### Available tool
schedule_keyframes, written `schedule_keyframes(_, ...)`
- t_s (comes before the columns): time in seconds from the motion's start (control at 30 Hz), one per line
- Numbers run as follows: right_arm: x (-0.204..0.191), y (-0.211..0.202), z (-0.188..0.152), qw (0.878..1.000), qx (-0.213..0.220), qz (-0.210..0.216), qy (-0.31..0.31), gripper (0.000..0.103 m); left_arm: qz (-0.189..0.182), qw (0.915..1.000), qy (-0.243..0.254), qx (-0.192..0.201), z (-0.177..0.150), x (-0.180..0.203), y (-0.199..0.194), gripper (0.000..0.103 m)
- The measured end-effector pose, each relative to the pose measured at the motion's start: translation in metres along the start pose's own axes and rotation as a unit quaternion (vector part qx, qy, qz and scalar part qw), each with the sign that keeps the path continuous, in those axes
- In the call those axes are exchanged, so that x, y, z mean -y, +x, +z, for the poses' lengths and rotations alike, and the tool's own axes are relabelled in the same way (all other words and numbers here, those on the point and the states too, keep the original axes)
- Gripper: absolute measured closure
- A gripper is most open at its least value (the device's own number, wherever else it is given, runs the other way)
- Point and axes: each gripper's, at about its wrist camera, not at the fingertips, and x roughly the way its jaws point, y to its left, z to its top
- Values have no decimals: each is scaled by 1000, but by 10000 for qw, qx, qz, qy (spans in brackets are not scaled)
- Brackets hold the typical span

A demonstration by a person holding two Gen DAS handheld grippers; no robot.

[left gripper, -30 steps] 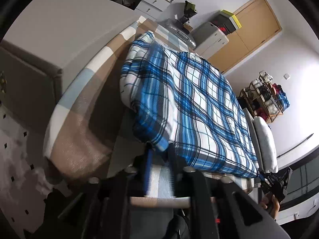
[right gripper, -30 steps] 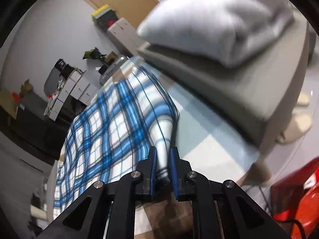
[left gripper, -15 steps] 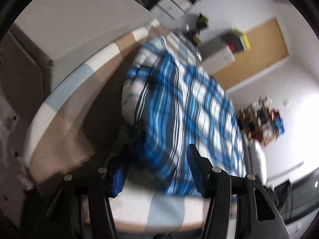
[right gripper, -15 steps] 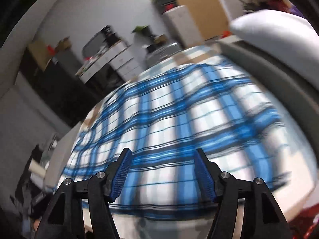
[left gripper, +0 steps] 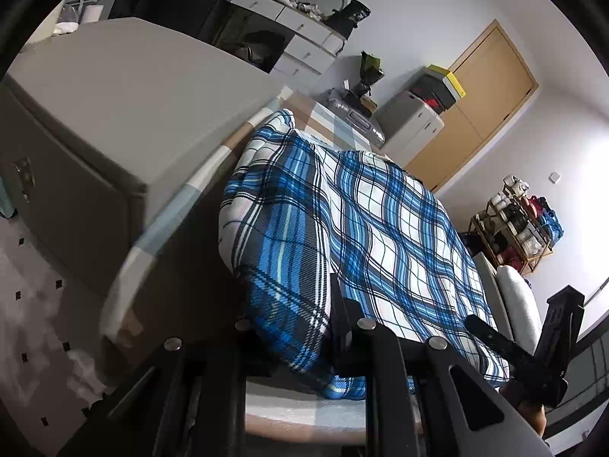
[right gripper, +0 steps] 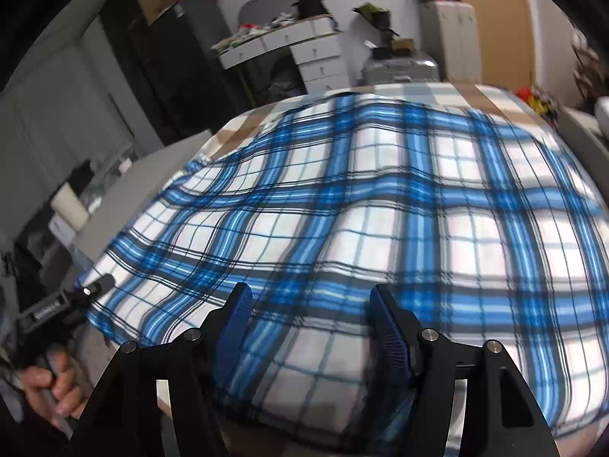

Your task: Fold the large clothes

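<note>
A large blue, white and black plaid cloth point(left gripper: 380, 228) lies folded in layers on the checked bed; it fills the right wrist view point(right gripper: 380, 198). My left gripper point(left gripper: 293, 327) is open at the cloth's near left corner, and the thick folded edge bulges between its fingers. My right gripper point(right gripper: 310, 320) is open with its blue pads on either side of the cloth's near edge. The right gripper shows in the left wrist view point(left gripper: 533, 346), and the left gripper shows in the right wrist view point(right gripper: 72, 297) at the cloth's left corner.
A grey headboard block point(left gripper: 125, 106) runs along the bed's left side. A grey pillow point(left gripper: 517, 301) lies at the right. White drawers point(left gripper: 300, 38), a suitcase point(left gripper: 357, 114), a wooden wardrobe point(left gripper: 479, 103) and a cluttered shelf point(left gripper: 521, 224) stand beyond the bed.
Both grippers were shut on the cloth's edge a second ago and have opened, letting the cloth drop onto the bed. The right gripper has swung round to face across the cloth.
</note>
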Motion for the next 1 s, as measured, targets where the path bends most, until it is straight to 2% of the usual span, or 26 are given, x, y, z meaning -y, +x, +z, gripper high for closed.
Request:
schedule_keyframes(0.07, -10, 9, -4, 9999, -7, 113, 3, 65, -33, 10000, -8, 63, 3, 2, -1, 89)
schedule_keyframes(0.17, -16, 35, -17, 9993, -355, 72, -56, 76, -113, 9995, 170, 225, 7, 13, -3, 89)
schedule_keyframes(0.2, -14, 34, -21, 9998, -192, 76, -57, 76, -159, 9992, 235, 273, 8, 19, -3, 89)
schedule_keyframes(0.33, -6, 29, -25, 9995, -234, 188, 53, 77, -461, 9950, 728, 504, 21, 42, -11, 90)
schedule_keyframes(0.4, 4, 23, -26, 9984, -279, 404, 292, 77, -662, 9897, 1110, 615, 29, 60, -15, 90)
schedule_keyframes(0.5, 20, 5, -27, 9973, -206, 490, 514, 77, -998, 9743, 1881, 737, 45, 100, -18, 90)
schedule_keyframes(0.53, 28, -6, -28, 9973, -103, 436, 590, 77, -1116, 9651, 2244, 754, 48, 118, -19, 90)
schedule_keyframes(0.6, 41, -29, -32, 9970, 108, 264, 713, 71, -1381, 9396, 3055, 684, 50, 164, -16, 90)
schedule_keyframes(0.63, 50, -42, -34, 9966, 212, 151, 787, 67, -1510, 9295, 3310, 611, 49, 181, -14, 90)
schedule_keyframes(0.73, 88, -82, -44, 9910, 525, -399, 1164, 66, -2180, 8913, 3973, 170, 32, 244, 3, 90)
schedule_keyframes(0.83, 129, -124, -61, 9759, 778, -1083, 1727, 63, -2767, 8521, 4401, -603, -15, 294, 39, 87)
schedule_keyframes(0.9, 152, -145, -69, 9652, 823, -1415, 2038, 63, -3146, 8133, 4669, -1466, -62, 310, 67, 75)
schedule_keyframes(0.93, 160, -155, -75, 9593, 833, -1569, 2194, 63, -3205, 8017, 4705, -1823, -79, 311, 78, 75)
schedule_keyframes(0.97, 169, -166, -79, 9540, 847, -1686, 2331, 62, -3207, 7935, 4705, -2149, -96, 307, 86, 75)
schedule_keyframes(1.0, 176, -175, -84, 9503, 875, -1730, 2436, 62, -3181, 7911, 4666, -2350, -107, 301, 89, 75)
